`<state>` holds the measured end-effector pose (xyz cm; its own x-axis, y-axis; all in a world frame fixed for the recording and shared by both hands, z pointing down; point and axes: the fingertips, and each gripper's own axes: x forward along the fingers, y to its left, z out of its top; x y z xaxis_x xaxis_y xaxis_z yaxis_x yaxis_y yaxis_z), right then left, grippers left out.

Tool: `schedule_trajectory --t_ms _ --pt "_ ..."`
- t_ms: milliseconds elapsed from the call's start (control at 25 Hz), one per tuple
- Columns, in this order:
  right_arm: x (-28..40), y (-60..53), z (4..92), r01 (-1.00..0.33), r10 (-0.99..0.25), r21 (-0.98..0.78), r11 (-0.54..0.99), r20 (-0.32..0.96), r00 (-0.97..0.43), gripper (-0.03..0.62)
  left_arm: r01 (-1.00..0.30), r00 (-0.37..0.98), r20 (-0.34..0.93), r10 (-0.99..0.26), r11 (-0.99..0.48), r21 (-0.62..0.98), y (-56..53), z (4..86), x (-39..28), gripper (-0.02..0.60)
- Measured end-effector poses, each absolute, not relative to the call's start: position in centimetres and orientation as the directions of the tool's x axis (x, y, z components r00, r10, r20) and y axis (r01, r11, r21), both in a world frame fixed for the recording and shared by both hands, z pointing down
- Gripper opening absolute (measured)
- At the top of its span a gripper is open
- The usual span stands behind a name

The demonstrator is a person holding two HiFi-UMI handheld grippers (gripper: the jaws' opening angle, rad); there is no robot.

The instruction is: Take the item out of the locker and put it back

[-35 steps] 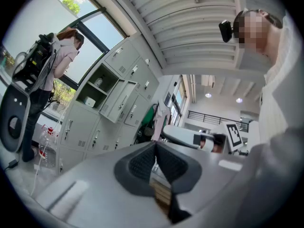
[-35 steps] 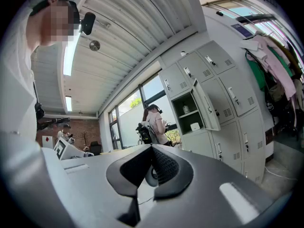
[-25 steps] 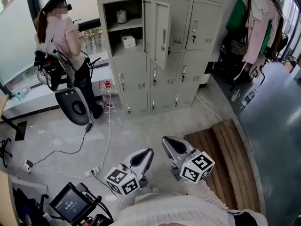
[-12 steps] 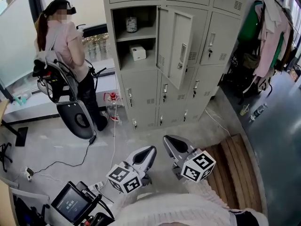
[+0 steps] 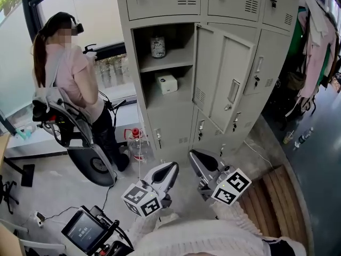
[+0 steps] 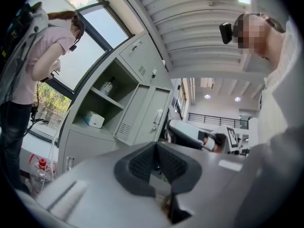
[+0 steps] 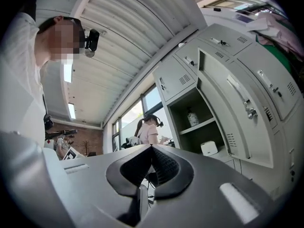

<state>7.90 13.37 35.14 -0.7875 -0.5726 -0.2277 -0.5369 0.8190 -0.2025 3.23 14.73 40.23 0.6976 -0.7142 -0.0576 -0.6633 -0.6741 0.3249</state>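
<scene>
A grey locker bank fills the top of the head view, with one door swung open. Inside, a white box sits on the lower shelf and a jar on the upper shelf. Both grippers are held low, well short of the locker. My left gripper is shut and empty, as is my right gripper. The left gripper view shows its shut jaws pointing up towards the white box. The right gripper view shows its shut jaws, with the white box and jar beyond.
A person in a pink top stands left of the locker by the window, with a dark wheeled frame behind them. A red-capped water bottle stands at the locker's foot. A wooden bench lies at the right, a screen device at the lower left.
The locker has come closer and looms larger, and its open compartment has shifted towards the middle. Both grippers have stayed shut in about the same place in view.
</scene>
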Motion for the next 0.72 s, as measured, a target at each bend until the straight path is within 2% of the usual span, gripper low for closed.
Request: schedule_trajectory --t_ms 240,440,560,720 --pt "5.4 8.6 36.6 -0.58 -0.596 -0.147 0.801 -0.111 -0.795 0.0 -0.669 0.71 -0.001 -0.704 -0.675 0.309 9.9 41.6 2.2 0.008" --pt "3.5 3.6 35.1 -0.549 -0.566 -0.14 0.824 -0.176 -0.805 0.002 -0.713 0.658 -0.034 -0.752 -0.637 0.292 5.1 40.0 -0.5 0.008" --pt "2.4 0.0 34.4 -0.534 -0.549 -0.127 0.836 -0.189 -0.814 0.028 -0.738 0.626 -0.067 -0.777 -0.618 0.271 1.3 38.4 -2.1 0.008" --pt "1.3 -4.3 33.2 -0.514 -0.522 -0.096 0.852 -0.202 -0.829 0.029 -0.759 0.605 -0.096 -0.79 -0.609 0.228 -3.2 36.5 -3.3 0.008"
